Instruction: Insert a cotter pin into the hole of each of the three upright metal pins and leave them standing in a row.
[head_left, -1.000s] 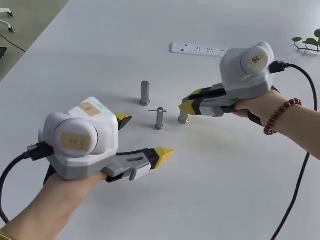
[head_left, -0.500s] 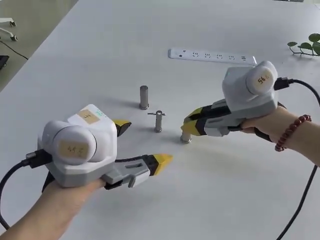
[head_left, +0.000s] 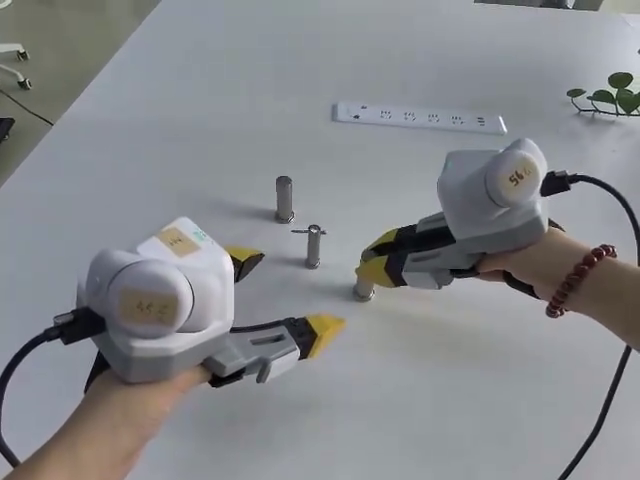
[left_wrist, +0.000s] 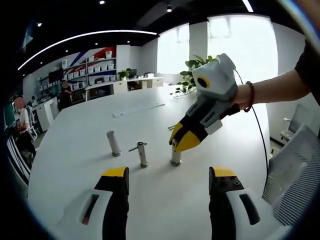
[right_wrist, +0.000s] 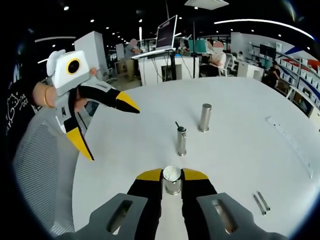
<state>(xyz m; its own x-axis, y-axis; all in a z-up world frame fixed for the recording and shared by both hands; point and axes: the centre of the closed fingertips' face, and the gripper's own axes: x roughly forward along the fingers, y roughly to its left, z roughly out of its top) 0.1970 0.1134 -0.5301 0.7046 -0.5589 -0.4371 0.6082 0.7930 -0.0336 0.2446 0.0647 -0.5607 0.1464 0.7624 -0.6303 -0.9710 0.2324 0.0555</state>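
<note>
Steel first: three pins stand upright in a slanting row on the white tabletop (head_left: 200, 120). The middle pin (head_left: 313, 246) carries a cotter pin (head_left: 303, 231) crosswise near its top. The far pin (head_left: 285, 198) looks bare. My right gripper (head_left: 371, 268) has its fingers clenched on the nearest pin (right_wrist: 172, 181), which stands on the tabletop. My left gripper (left_wrist: 169, 172) hovers short of the row, fingers spread wide, grasping nothing.

Judgement: one of three is done and the second is in hand. Two loose cotter pins (right_wrist: 258, 204) lie off to the side in the right gripper view. The next move calls for the left fingers to collect one and thread it while the right steadies the pin without tipping it.

Poor sight: my fingers cover the upper part of the gripped pin in the head view, so I cannot tell which way its hole faces. The far pin's hole is too small to confirm, possibly empty.
</note>
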